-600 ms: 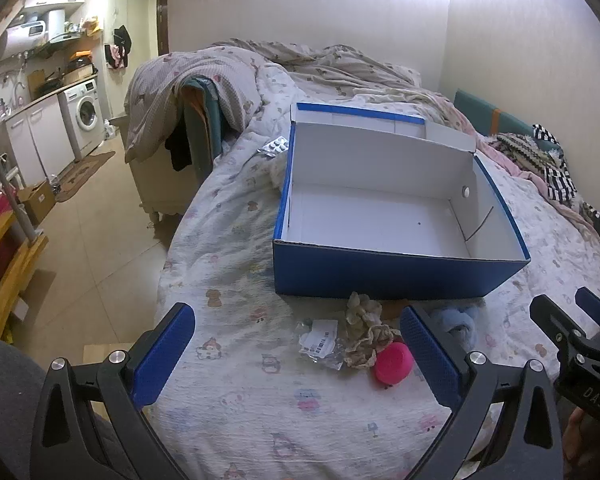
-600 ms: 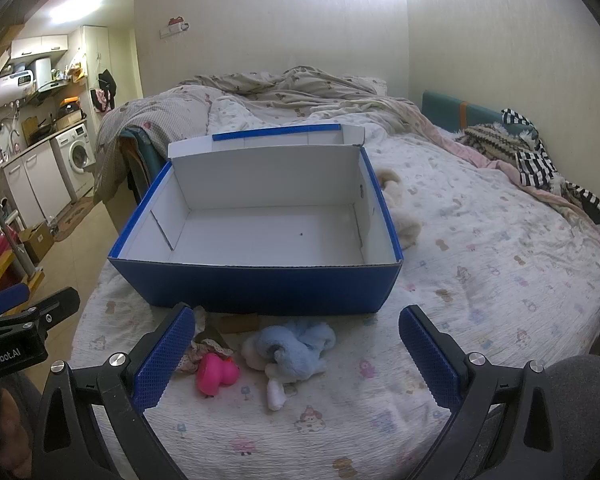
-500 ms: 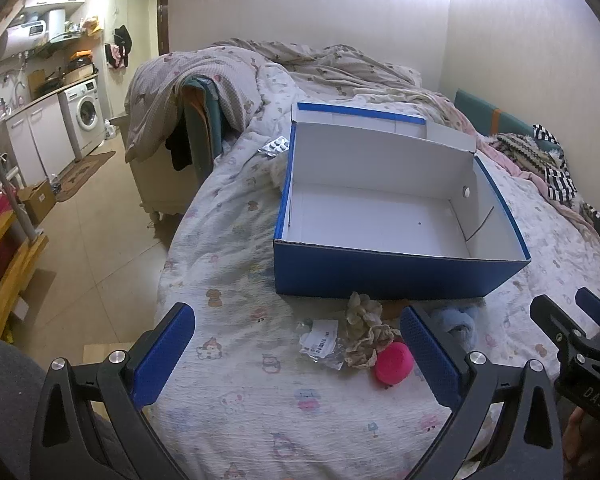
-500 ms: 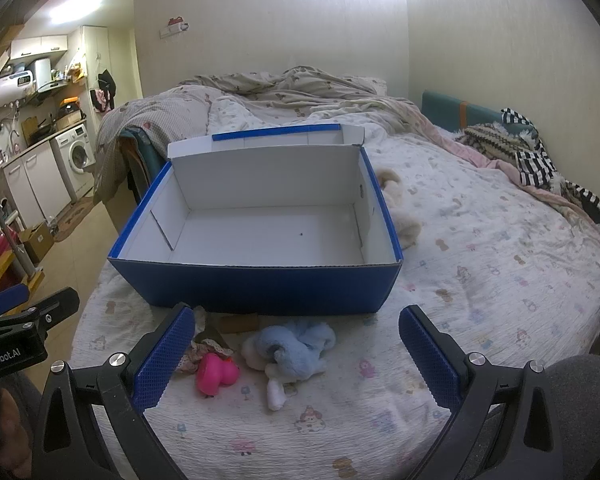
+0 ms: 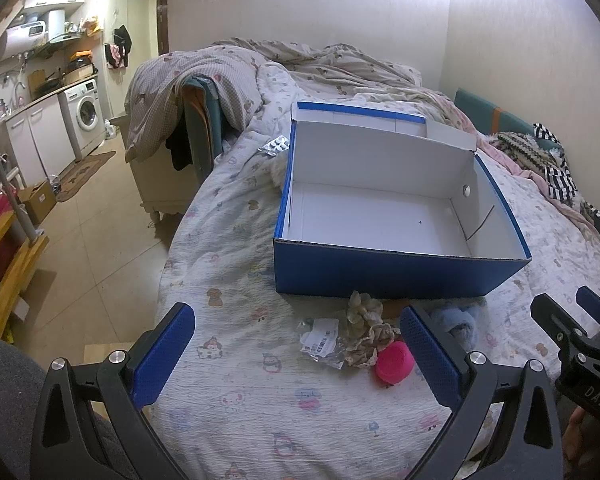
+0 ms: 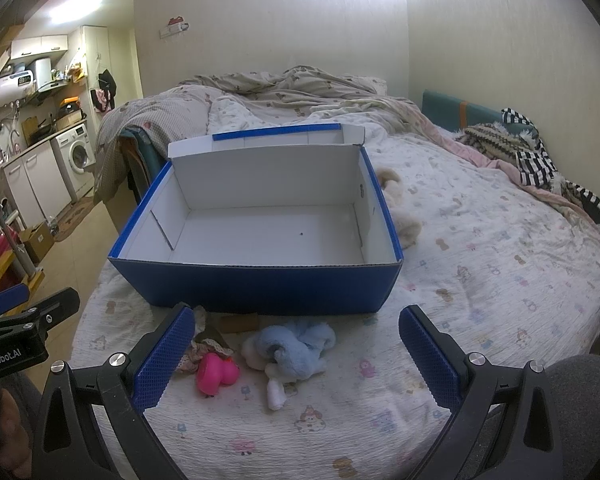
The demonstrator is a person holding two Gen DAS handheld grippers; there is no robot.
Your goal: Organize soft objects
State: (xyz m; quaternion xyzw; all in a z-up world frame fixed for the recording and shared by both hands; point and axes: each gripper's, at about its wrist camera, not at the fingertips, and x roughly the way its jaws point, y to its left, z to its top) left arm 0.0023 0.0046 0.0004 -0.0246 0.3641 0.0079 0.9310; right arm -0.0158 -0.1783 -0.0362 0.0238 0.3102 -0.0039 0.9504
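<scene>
An open blue box (image 5: pixel 396 270) with a white, empty inside stands on the bed; it also shows in the right wrist view (image 6: pixel 260 286). In front of it lie a light blue plush toy (image 6: pixel 296 350), a pink soft toy (image 6: pixel 216 372) and a beige frilly scrunchie (image 5: pixel 364 334). The pink toy (image 5: pixel 394 368) and the plush (image 5: pixel 462 322) also show in the left wrist view. My left gripper (image 5: pixel 296 356) is open and empty, just short of the scrunchie. My right gripper (image 6: pixel 296 364) is open and empty, just short of the plush.
A plastic packet with a label (image 5: pixel 320 338) lies left of the scrunchie. A cream plush (image 6: pixel 400 212) lies right of the box, a blister pack (image 5: pixel 274 146) behind it. Rumpled bedding (image 6: pixel 284 96) fills the far bed. The bed edge and floor (image 5: pixel 84 224) are left.
</scene>
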